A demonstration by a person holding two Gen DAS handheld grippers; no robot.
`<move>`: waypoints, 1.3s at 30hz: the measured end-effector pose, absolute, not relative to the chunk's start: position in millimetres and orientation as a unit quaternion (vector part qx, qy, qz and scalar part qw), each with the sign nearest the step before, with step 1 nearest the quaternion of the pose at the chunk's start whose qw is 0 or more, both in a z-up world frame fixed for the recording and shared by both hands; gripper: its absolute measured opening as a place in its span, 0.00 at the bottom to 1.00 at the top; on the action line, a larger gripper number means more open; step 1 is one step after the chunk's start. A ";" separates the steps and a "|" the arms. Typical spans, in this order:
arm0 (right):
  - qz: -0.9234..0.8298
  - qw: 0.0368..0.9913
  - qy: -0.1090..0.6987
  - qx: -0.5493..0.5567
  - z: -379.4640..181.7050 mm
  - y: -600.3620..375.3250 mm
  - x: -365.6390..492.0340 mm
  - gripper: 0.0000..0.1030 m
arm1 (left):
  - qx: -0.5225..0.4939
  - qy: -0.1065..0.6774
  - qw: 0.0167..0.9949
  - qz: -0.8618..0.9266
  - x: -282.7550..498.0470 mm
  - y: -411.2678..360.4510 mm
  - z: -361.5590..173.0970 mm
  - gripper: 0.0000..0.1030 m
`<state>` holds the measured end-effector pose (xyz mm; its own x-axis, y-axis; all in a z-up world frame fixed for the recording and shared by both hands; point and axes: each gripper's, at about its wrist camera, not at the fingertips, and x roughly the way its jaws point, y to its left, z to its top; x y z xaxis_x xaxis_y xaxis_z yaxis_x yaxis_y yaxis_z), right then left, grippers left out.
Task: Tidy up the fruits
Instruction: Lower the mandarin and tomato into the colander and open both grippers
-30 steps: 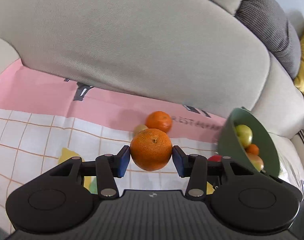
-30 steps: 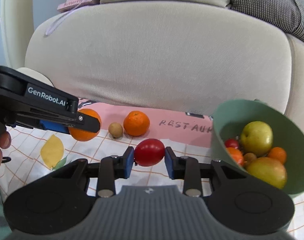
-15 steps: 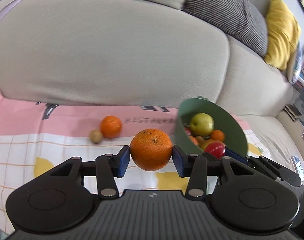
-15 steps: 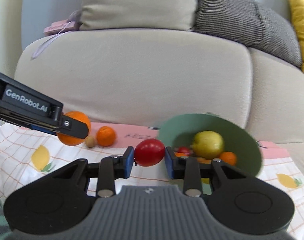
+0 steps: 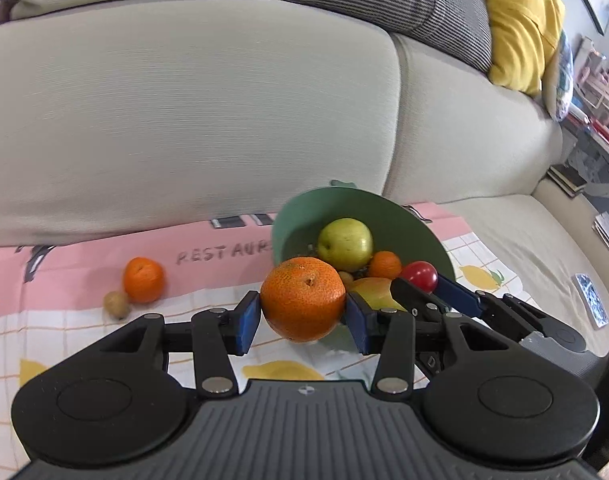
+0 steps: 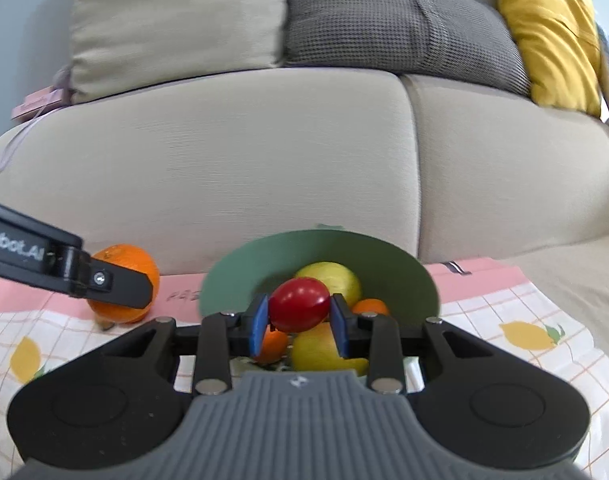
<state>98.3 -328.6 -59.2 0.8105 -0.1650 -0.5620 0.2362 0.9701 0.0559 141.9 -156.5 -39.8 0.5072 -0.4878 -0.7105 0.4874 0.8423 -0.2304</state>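
a home living room: beige sofa [image 6: 264,168] with cushions [image 6: 404,20]

occluded: green bowl [image 6: 404,268] front rim | by: right tool [image 6: 299,322]

Green bowl [image 5: 420,236], yellow cushion [image 5: 520,28]

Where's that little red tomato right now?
The red tomato is pinched in the right gripper, in front of the green bowl of fruit; from the left wrist view it sits right of the big orange.
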 end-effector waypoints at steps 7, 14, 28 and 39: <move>-0.141 0.938 0.304 0.087 -71.2 -356.5 115.8 0.30 | 0.029 0.423 0.854 -0.301 156.2 -193.8 -46.4 0.50; -0.146 0.936 0.313 0.065 -80.4 -361.1 125.1 0.30 | 0.037 0.445 0.841 -0.306 170.6 -209.6 -56.5 0.50; -0.127 0.937 0.317 0.067 -86.0 -366.4 130.0 0.30 | 0.006 0.542 0.779 -0.315 204.2 -218.6 -78.3 0.50; -0.124 0.936 0.322 0.072 -88.7 -368.0 132.4 0.30 | -0.009 0.564 0.766 -0.309 209.8 -219.0 -82.6 0.51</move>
<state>132.4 -368.0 -88.7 0.7614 -0.1856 -0.6211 0.2786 0.9588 0.0550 209.8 -219.0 -82.6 0.1737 -0.4834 -0.8580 0.4624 0.8092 -0.3623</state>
